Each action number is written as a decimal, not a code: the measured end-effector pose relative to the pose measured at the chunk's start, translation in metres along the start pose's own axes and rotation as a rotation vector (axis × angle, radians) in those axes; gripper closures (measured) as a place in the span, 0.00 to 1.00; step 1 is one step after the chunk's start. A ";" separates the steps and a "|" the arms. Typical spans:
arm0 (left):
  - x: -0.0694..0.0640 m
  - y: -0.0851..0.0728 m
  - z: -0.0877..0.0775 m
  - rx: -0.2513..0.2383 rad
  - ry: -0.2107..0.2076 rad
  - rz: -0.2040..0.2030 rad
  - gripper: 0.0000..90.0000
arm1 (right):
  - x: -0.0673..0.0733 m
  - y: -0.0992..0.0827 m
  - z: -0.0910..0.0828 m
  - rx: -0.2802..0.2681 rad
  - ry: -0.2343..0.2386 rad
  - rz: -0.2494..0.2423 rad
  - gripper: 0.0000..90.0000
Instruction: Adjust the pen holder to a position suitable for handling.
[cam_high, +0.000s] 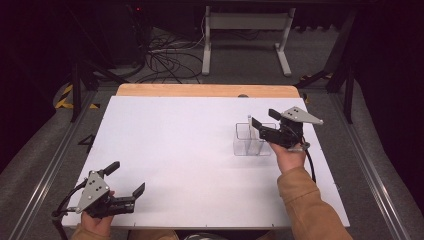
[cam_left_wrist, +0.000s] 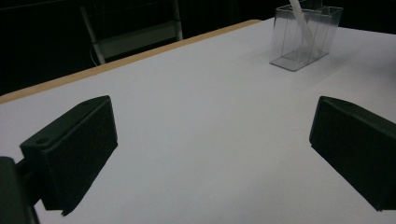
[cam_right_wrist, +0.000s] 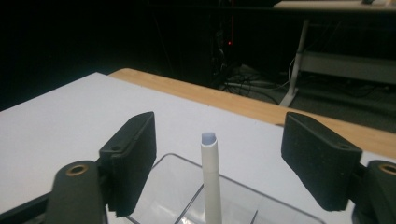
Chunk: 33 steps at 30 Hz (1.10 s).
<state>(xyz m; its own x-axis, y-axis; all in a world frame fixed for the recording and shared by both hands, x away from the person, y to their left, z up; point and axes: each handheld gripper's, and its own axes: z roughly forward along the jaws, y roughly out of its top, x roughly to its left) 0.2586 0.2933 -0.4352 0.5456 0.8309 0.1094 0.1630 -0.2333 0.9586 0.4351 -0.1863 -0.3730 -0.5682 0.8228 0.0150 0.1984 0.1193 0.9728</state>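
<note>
The right gripper (cam_right_wrist: 217, 158) hangs with jaws wide and empty, either side of the upright straw (cam_right_wrist: 211, 186) in the box (cam_high: 248, 139).

White table with one clear container on it

A white table top (cam_high: 190, 165) with a wooden strip (cam_high: 207, 90) along its far edge was seen; a clear plastic container (cam_high: 248, 140), divided into compartments, stood directly on it toward the right side, and the remaining white surface was left bare.

Left gripper (cam_left_wrist: 210, 154) jaws wide apart over white table (cam_left_wrist: 201, 116); clear container (cam_left_wrist: 303, 39) beyond
</note>
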 end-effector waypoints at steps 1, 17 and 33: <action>0.000 0.000 0.000 0.000 0.001 0.000 0.02 | 0.001 0.003 -0.003 -0.008 -0.006 -0.012 0.28; -0.001 0.001 0.000 -0.002 -0.001 0.000 0.02 | 0.011 0.015 -0.026 -0.031 0.029 -0.054 0.24; -0.001 0.001 0.000 -0.001 -0.001 0.004 0.02 | 0.012 0.024 -0.050 -0.025 0.072 -0.086 0.05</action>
<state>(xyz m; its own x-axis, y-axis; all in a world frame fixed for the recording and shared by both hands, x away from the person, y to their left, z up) 0.2582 0.2923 -0.4344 0.5472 0.8294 0.1127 0.1605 -0.2361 0.9584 0.3932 -0.2018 -0.3376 -0.6383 0.7680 -0.0529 0.1274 0.1732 0.9766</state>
